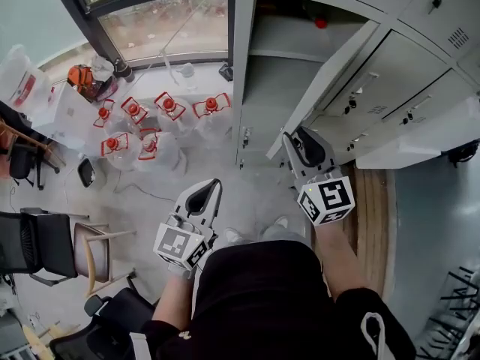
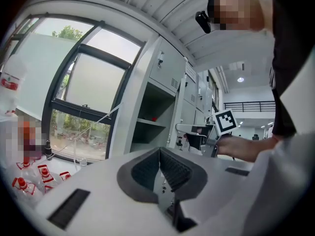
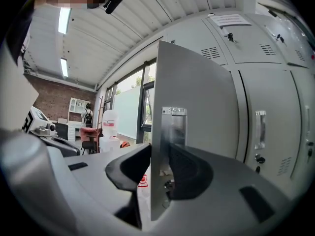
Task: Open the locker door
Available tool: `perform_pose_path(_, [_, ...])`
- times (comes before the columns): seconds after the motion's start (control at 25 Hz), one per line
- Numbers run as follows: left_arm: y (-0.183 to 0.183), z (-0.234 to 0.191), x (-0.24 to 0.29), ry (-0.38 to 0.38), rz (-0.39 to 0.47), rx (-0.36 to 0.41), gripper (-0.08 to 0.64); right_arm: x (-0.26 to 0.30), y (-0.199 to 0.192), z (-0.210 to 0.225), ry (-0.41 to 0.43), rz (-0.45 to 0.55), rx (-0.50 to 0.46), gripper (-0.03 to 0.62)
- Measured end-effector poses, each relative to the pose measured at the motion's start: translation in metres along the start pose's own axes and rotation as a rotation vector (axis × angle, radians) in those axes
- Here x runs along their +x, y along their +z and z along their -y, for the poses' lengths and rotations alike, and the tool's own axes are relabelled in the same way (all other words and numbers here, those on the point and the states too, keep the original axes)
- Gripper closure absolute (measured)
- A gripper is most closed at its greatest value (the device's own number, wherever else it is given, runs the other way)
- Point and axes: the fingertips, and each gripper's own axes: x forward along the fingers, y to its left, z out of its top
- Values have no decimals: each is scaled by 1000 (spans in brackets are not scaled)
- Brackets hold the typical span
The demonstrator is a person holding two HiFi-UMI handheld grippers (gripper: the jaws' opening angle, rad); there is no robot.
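Note:
The grey locker door [image 1: 330, 81] stands swung out from its compartment [image 1: 274, 73], whose inner shelf shows. My right gripper [image 1: 289, 137] is at the door's lower free edge. In the right gripper view the door's edge [image 3: 197, 112] with its metal latch plate runs between the jaws, and my right gripper [image 3: 160, 156] is shut on it, a pad against each face. My left gripper [image 1: 217, 182] hangs lower left, away from the lockers, over the floor. Its jaws [image 2: 158, 154] are shut with nothing between them.
Closed lockers [image 1: 409, 73] with handles and keys line the right side. Several large water bottles with red caps [image 1: 150, 126] crowd the floor by the window [image 1: 157, 21]. Chairs [image 1: 52, 250] stand at the left. The person's body [image 1: 262, 291] fills the bottom middle.

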Motion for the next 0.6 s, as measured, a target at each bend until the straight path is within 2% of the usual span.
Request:
perform_pose_path(0.4, [2, 50, 50, -107, -14, 24, 537, -56, -3, 22, -10, 13, 10, 453])
perform_pose_path(0.6, [2, 79, 74, -153, -29, 38, 537, -85, -5, 37, -38, 24, 17, 476])
